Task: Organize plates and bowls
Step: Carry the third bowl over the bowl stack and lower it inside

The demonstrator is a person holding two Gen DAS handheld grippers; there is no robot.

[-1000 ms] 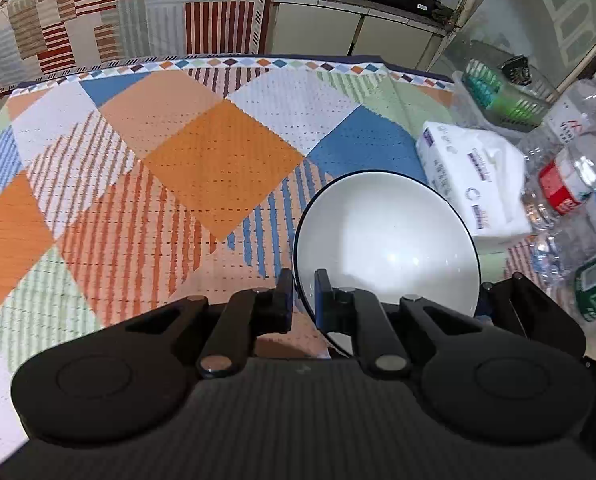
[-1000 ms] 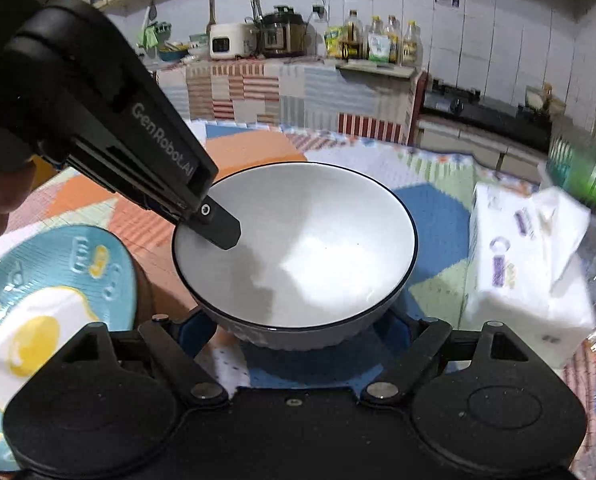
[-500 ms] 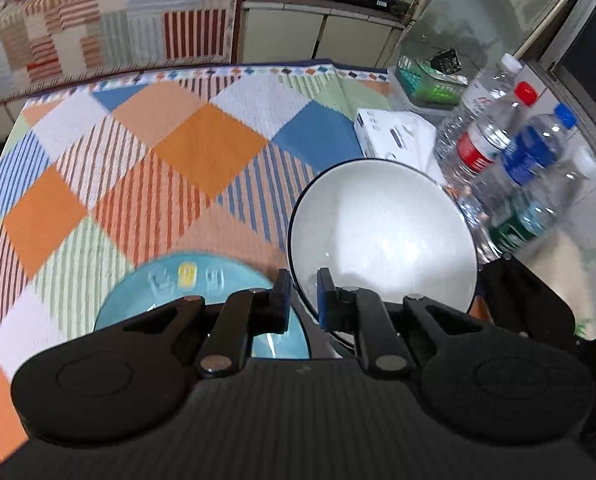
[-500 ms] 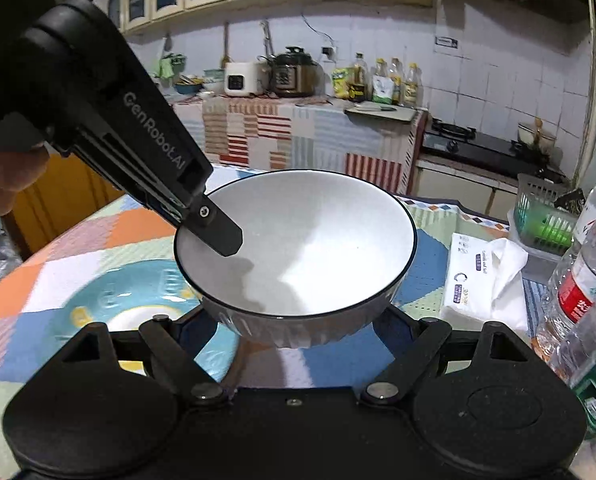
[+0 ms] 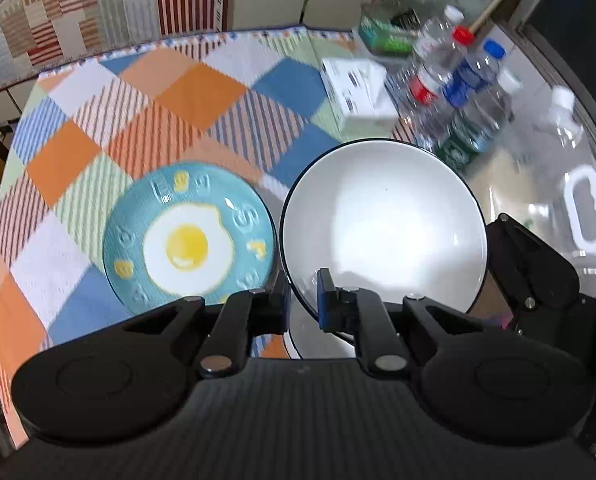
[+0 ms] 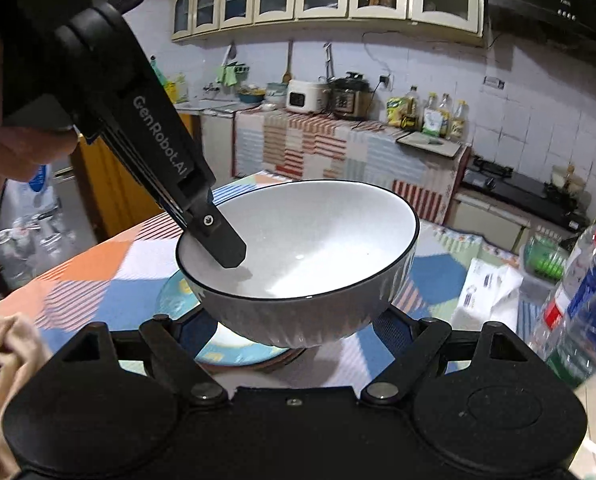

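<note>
**White bowl carried in a two-gripper hold above the egg plate**

The white bowl (image 6: 298,264), dark-rimmed and ribbed outside, is off the table, held by both tools at once. The left gripper (image 5: 301,304) is pressed together on the near rim, one finger inside the bowl and one outside, which pins the thin edge. The right gripper (image 6: 296,330) is spread wide, its fingers against opposite sides of the bowl's lower body, cradling it; I judge this shares the weight and keeps the bowl level. The bowl holds nothing.

Below it lies the teal plate (image 5: 190,236) with a fried-egg picture, flat on the patchwork tablecloth (image 5: 146,120). From the left wrist view the bowl sits just beside the plate; from the right wrist view it hangs partly over it, so stacking bowl on plate looks like the likely aim. The plate carries nothing either.

Further out stand a white tissue pack (image 5: 353,92), a cluster of plastic water bottles (image 5: 453,92) and a green basket (image 6: 545,260), whose contents are too blurred to tell.
</note>
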